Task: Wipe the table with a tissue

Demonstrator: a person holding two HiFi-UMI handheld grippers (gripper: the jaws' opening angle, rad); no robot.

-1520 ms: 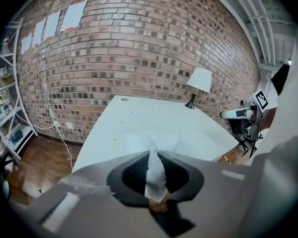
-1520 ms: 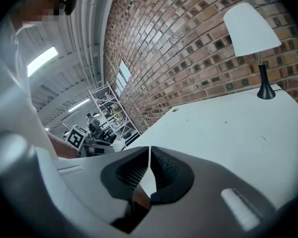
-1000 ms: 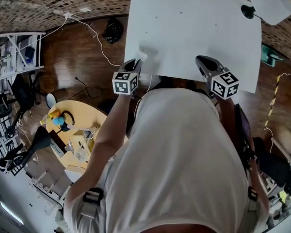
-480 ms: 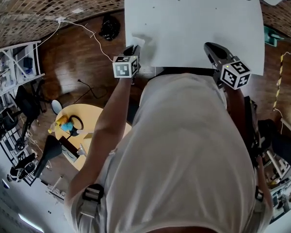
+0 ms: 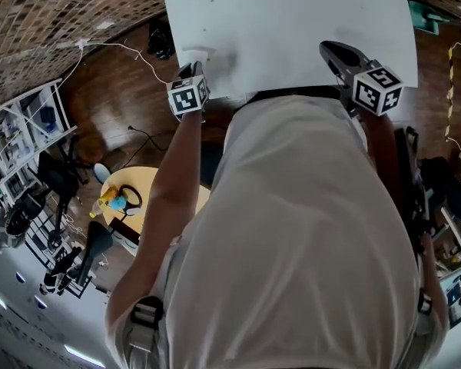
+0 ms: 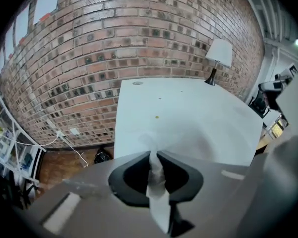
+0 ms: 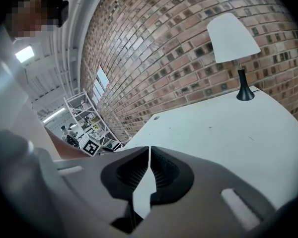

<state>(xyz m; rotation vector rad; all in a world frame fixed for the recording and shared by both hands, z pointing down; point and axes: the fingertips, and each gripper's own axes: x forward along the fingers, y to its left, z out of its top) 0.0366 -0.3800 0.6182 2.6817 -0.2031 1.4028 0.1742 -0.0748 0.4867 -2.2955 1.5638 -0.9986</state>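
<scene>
A white tissue (image 6: 157,182) is pinched between the jaws of my left gripper (image 6: 153,155), which have just been closing on it. Its free end lies crumpled on the white table (image 6: 188,108). In the head view this left gripper (image 5: 194,68) points down at the tissue (image 5: 200,54) near the near-left corner of the table (image 5: 292,21). My right gripper (image 5: 329,48) hovers over the table's near edge at the right. In its own view the right gripper (image 7: 149,149) has its jaws shut with nothing between them. A tiny yellowish speck (image 6: 157,117) lies on the table beyond the tissue.
A white-shaded lamp (image 7: 233,38) on a black base stands at the table's far right corner by the brick wall (image 6: 114,43). Left of the table lie wooden floor, a white cable (image 5: 115,48) and a black bag (image 5: 160,38). A round yellow table (image 5: 131,198) and shelves (image 5: 27,129) stand further left.
The left gripper has slid the tissue left along the table's near edge toward the corner. The right gripper has shifted right. The table now sits higher in the head view.
</scene>
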